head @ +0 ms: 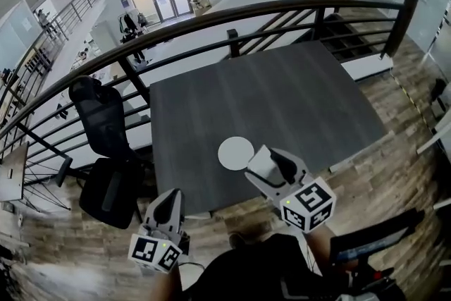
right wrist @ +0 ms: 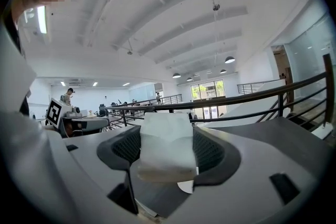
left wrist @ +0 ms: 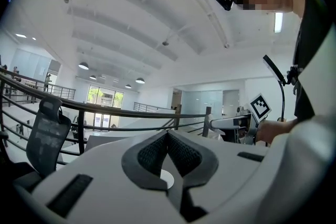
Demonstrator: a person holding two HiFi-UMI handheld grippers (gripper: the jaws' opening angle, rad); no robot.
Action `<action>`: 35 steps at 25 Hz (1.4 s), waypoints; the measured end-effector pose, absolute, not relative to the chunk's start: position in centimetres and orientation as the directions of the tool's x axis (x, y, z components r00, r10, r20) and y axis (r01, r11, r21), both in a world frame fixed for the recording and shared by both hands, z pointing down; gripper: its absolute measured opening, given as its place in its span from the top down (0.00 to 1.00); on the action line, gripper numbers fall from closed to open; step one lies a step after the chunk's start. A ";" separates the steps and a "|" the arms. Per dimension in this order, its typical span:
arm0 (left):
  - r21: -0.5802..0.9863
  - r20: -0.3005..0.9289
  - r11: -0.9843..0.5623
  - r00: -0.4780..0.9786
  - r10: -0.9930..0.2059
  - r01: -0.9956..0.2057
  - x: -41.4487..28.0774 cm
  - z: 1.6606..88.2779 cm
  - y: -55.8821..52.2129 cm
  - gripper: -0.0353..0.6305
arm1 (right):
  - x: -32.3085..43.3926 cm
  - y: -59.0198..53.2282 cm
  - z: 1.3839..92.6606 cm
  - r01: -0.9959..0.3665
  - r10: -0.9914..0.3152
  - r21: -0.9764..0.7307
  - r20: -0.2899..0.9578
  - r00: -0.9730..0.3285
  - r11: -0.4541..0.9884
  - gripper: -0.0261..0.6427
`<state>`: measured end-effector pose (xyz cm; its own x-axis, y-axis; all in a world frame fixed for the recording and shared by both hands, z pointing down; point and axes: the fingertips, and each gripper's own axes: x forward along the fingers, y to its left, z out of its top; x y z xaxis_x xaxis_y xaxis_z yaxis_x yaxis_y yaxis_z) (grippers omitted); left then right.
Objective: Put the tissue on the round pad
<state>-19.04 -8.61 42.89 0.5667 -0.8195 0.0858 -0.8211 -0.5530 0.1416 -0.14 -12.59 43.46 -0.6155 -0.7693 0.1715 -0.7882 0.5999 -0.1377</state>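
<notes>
The white round pad point(head: 235, 152) lies on the dark grey table point(head: 282, 95) near its front edge. Just right of the pad and nearer me, my right gripper point(head: 270, 160) is shut on a white folded tissue pack point(head: 259, 165). In the right gripper view the tissue point(right wrist: 167, 147) fills the gap between the jaws, and a sliver of the pad point(right wrist: 186, 186) shows below it. My left gripper point(head: 169, 199) hangs off the table's front left corner, shut and empty. In its own view the left gripper point(left wrist: 168, 136) has its jaws touching, and the pad point(left wrist: 166, 179) peeks out beneath them.
A black office chair point(head: 106, 144) stands left of the table. A dark metal railing point(head: 232, 14) curves behind the table. Wood flooring point(head: 394, 158) lies to the right, with a dark stand point(head: 373, 236) at the lower right.
</notes>
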 end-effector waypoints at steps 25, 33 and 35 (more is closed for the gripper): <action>0.152 0.113 -0.418 0.436 -0.893 -0.896 -16.0 39.4 -17.2 0.94 | 0.5 -28.2 42.7 -0.694 -0.661 -0.142 0.218 -0.718 0.706 0.49; 0.150 0.121 -0.315 0.334 -0.935 -0.937 -16.5 39.0 -17.8 0.94 | -1.2 -31.2 46.6 -0.636 -0.581 -0.180 0.279 -0.765 0.751 0.49; 0.162 0.098 -0.306 0.324 -0.941 -0.938 -16.3 38.5 -18.0 0.94 | -1.8 -31.5 47.6 -0.619 -0.556 -0.181 0.302 -0.774 0.764 0.49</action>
<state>-16.27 -17.96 38.47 0.3236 -0.9411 0.0982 -0.9383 -0.3057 0.1618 -1.77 -31.54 47.56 -0.7743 -0.5562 0.3020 -0.6193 0.7640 -0.1807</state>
